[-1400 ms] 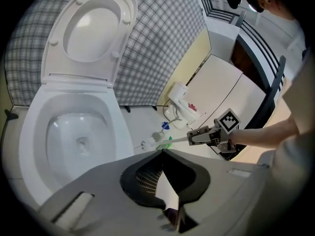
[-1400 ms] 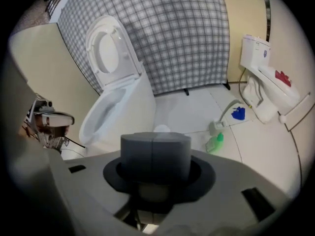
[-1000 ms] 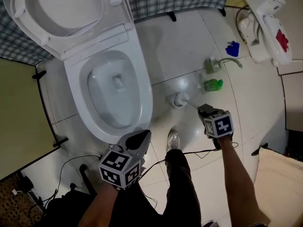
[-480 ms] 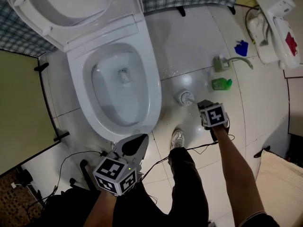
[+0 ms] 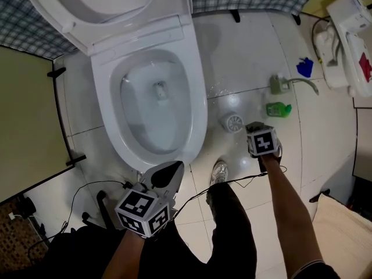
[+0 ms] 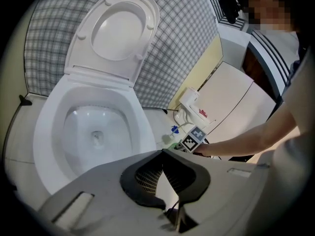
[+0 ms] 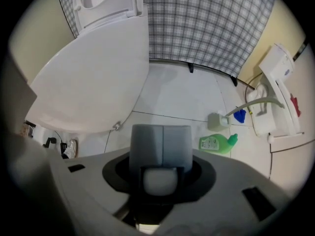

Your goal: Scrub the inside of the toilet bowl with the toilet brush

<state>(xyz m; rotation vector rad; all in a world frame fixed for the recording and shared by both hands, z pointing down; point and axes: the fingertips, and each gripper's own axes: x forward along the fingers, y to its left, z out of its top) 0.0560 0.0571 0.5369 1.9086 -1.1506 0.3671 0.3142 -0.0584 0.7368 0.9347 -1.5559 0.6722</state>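
Easing its fingers open around the toilet brush (image 5: 232, 122), which stands on the floor (image 5: 244, 57) beside the toilet bowl (image 5: 197, 115), the right gripper (image 5: 251, 128) could drop the handle on lifting (the left gripper (image 5: 170, 168) hangs closed, empty).

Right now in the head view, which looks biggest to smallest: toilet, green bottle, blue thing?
1. toilet, by far
2. green bottle
3. blue thing, only slightly smaller than the bottle, so that one is close
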